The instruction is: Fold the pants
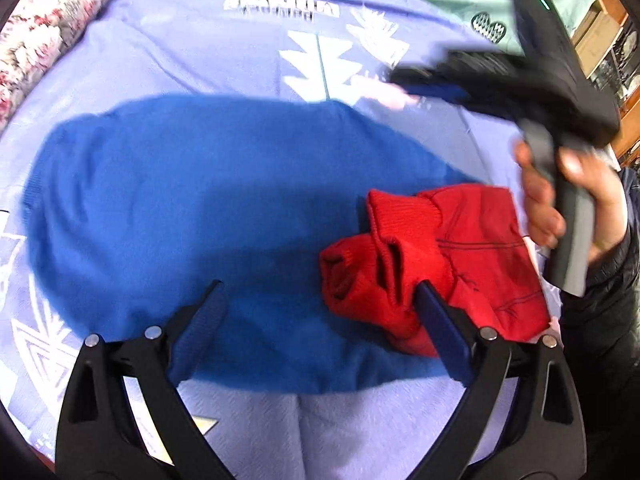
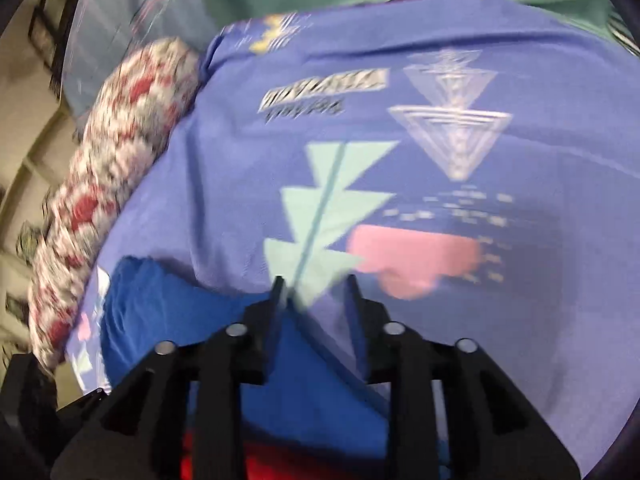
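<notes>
You are looking at one blue garment (image 1: 180,208) and one red garment (image 1: 452,256). You are working over one printed sheet (image 1: 192,52), with one floral bolster (image 1: 44,28) lying alongside.

a lilac printed bedsheet (image 1: 192,52) covers the surface; a floral bolster (image 1: 44,28) lies along its edge

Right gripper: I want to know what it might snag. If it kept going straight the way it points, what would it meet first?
Probably the purple printed sheet near its mint tree print, just past the blue garment's edge. The right gripper holds nothing; blur leaves depth unclear.
</notes>
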The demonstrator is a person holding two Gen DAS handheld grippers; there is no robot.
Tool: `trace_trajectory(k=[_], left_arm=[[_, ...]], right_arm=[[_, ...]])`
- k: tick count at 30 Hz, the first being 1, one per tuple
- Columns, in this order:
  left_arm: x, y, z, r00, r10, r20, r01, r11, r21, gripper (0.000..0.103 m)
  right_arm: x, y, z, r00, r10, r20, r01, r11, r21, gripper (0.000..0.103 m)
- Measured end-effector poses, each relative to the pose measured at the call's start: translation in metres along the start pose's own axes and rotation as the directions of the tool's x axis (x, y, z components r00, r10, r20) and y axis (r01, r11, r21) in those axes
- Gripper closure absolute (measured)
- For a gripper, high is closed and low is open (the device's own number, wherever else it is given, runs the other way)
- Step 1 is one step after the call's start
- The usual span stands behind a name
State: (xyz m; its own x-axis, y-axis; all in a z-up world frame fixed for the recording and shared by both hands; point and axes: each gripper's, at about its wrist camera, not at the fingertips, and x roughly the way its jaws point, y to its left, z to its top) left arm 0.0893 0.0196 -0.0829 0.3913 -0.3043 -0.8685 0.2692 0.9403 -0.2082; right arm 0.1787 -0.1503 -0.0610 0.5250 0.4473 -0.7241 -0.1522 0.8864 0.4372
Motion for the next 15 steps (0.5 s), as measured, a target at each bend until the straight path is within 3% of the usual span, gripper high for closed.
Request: trace_trajectory(k=[4,9,10,15], left_arm=[[-0.02,0.018,-0.001,0.997,0.042,0.071,-0.04,0.999,-0.027,0.008],[-0.01,0.055,0.002,0.993,0.112,0.035,-0.105,0.982,-0.156,0.008],[-0.009,0.061,0.001,0.991,0.128,0.037,-0.119,0.977,-0.179,0.008],[-0.016,0.068,-0.001,0.99,0.137,0.042,-0.126,0.973,-0.195,0.008]], right_arm=[[-0.05,-0.027,-0.055,0.998,-0.023,-0.05,0.023,1.0,0.001,0.07],[-0.072,-0.05,-0.12,0.996,-0.047,-0.072,0.052,0.996,0.068,0.067],[-0.07,-0.052,-0.125,0.996,-0.065,-0.069,0.07,0.995,0.076,0.062],[-0.087,-0.046,-0.13,0.998,-0.066,0.013,0.064,0.992,0.106,0.062]])
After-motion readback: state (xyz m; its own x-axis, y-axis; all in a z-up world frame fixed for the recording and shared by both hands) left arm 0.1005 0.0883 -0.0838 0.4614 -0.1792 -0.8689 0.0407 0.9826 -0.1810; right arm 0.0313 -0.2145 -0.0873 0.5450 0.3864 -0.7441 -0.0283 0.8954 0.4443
